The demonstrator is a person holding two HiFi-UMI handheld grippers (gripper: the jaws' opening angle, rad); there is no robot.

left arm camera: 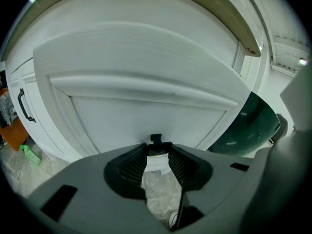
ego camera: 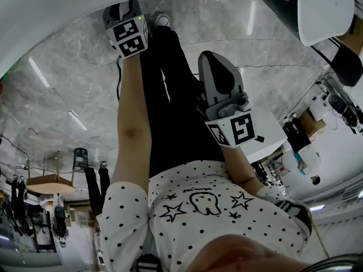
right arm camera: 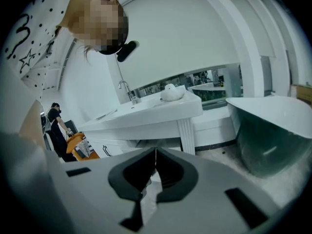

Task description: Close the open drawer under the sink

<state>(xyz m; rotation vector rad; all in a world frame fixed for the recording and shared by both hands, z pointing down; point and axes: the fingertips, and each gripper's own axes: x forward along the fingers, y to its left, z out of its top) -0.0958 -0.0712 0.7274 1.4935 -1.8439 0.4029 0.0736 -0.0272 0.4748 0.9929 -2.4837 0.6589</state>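
The white drawer front (left arm camera: 146,116), a panelled face with a raised moulding, fills the left gripper view under the counter's rim (left arm camera: 243,33). My left gripper (left arm camera: 158,150) is right up against this panel, its fingers slightly apart with nothing between them; a small black piece (left arm camera: 156,139) shows just beyond the tips. In the head view the left gripper (ego camera: 122,10) reaches forward to the white edge (ego camera: 57,21) at the top. My right gripper (ego camera: 218,75) hangs back beside the person's legs, shut and empty. The right gripper (right arm camera: 156,152) looks at another white sink counter (right arm camera: 146,113).
A white cabinet door with a black handle (left arm camera: 22,106) stands left of the drawer. A dark green tub (left arm camera: 253,126) sits to its right, also the tub (right arm camera: 273,130). Marble floor (ego camera: 68,95) lies below. A distant person (right arm camera: 56,126) stands by an orange cart (right arm camera: 80,147).
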